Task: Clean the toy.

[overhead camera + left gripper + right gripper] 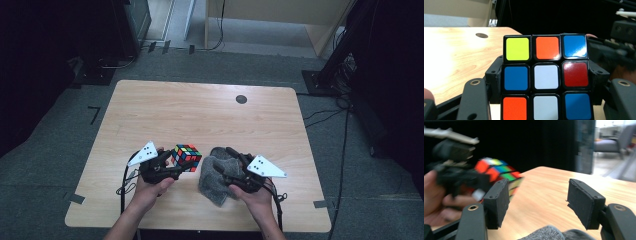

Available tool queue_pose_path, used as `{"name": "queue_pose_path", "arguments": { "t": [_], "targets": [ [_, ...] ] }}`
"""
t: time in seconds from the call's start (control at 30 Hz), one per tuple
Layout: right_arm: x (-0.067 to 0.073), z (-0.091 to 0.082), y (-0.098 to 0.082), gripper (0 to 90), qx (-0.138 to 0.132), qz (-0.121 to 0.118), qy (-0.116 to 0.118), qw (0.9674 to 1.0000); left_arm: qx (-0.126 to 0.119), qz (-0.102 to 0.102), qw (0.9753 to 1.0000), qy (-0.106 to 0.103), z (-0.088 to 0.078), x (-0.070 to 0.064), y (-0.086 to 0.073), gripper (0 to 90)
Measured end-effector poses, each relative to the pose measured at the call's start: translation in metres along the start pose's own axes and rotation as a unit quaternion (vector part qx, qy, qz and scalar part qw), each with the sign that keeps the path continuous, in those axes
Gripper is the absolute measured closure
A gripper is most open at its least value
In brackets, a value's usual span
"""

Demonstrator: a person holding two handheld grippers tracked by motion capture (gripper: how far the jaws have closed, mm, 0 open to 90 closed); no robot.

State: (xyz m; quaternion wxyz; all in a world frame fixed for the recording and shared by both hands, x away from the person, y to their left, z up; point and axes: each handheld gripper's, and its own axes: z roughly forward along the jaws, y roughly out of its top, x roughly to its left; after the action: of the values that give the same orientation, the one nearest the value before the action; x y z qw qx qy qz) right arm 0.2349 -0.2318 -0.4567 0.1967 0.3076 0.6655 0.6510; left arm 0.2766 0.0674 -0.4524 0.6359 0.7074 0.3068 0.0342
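Observation:
A scrambled Rubik's cube (186, 156) hangs just above the wooden table (200, 115), near its front edge. My left gripper (182, 162) is shut on it, a pad pressing on each side. In the left gripper view the cube (546, 75) faces me with a white centre, between the black jaws. To its right, my right gripper (227, 160) rests over a crumpled grey cloth (212, 182). Its jaws stand open with nothing between the pads (496, 202). The cloth's fuzzy top (549, 233) lies below them. Farther off, the right gripper view has the cube (499, 171), blurred.
A dark round hole (241, 99) sits in the table near its far edge. Past the table there is grey carpet, with black stands left and right, a light wooden unit (280, 20) and cables (340, 150) on the floor at the right.

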Motion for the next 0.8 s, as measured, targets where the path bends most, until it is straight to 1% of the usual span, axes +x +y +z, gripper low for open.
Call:
{"name": "queue_pose_path", "arguments": {
  "t": [0.07, 0.13, 0.17, 0.2, 0.27, 0.37, 0.43, 0.57, 0.63, 0.7, 0.8],
  "targets": [
    [0.008, 0.006, -0.004, 31.4, 0.004, -0.018, 0.018, 0.9997, 0.002, -0.006, 1.0, -0.001, 0.001, 0.001, 0.003, 34.1],
    [0.015, 0.011, -0.008, 30.9, 0.003, -0.029, 0.028, 0.9992, 0.007, -0.023, 0.9997, -0.001, 0.001, 0.003, 0.006, 34.1],
    [0.018, 0.014, -0.01, 30.5, 0.001, -0.038, 0.031, 0.9988, 0.009, -0.033, 0.9994, -0.003, 0.001, 0.003, 0.008, 34.1],
    [0.02, 0.016, -0.012, 29.9, -0.002, -0.051, 0.032, 0.9982, 0.011, -0.043, 0.999, -0.005, 0.001, 0.004, 0.01, 34.1],
    [0.025, 0.02, -0.016, 29.6, -0.002, -0.08, 0.031, 0.9964, 0.018, -0.054, 0.9984, -0.006, 0.001, 0.005, 0.012, 34.1],
    [0.029, 0.025, -0.021, 27.2, -0.001, -0.109, 0.027, 0.9937, 0.033, -0.061, 0.9976, -0.006, 0.004, 0.003, 0.014, 34.0],
    [0.029, 0.027, -0.023, 25.5, -0.003, -0.122, 0.021, 0.9923, 0.045, -0.065, 0.9968, -0.011, 0.006, 0.002, 0.015, 34.1],
    [0.03, 0.028, -0.025, 25.3, -0.007, -0.149, 0.012, 0.9888, 0.069, -0.077, 0.9945, -0.017, 0.012, -0.001, 0.015, 34.1],
    [0.031, 0.029, -0.025, 24.7, -0.008, -0.161, 0.01, 0.9868, 0.077, -0.084, 0.9931, -0.024, 0.015, -0.003, 0.014, 34.0],
    [0.032, 0.03, -0.025, 23.6, -0.006, -0.172, 0.014, 0.9849, 0.085, -0.091, 0.9918, -0.03, 0.017, -0.005, 0.014, 34.0],
    [0.035, 0.032, -0.028, 24.8, 0.004, -0.2, 0.01, 0.9797, 0.093, -0.102, 0.9893, -0.046, 0.02, -0.006, 0.014, 34.0]
  ]
}}
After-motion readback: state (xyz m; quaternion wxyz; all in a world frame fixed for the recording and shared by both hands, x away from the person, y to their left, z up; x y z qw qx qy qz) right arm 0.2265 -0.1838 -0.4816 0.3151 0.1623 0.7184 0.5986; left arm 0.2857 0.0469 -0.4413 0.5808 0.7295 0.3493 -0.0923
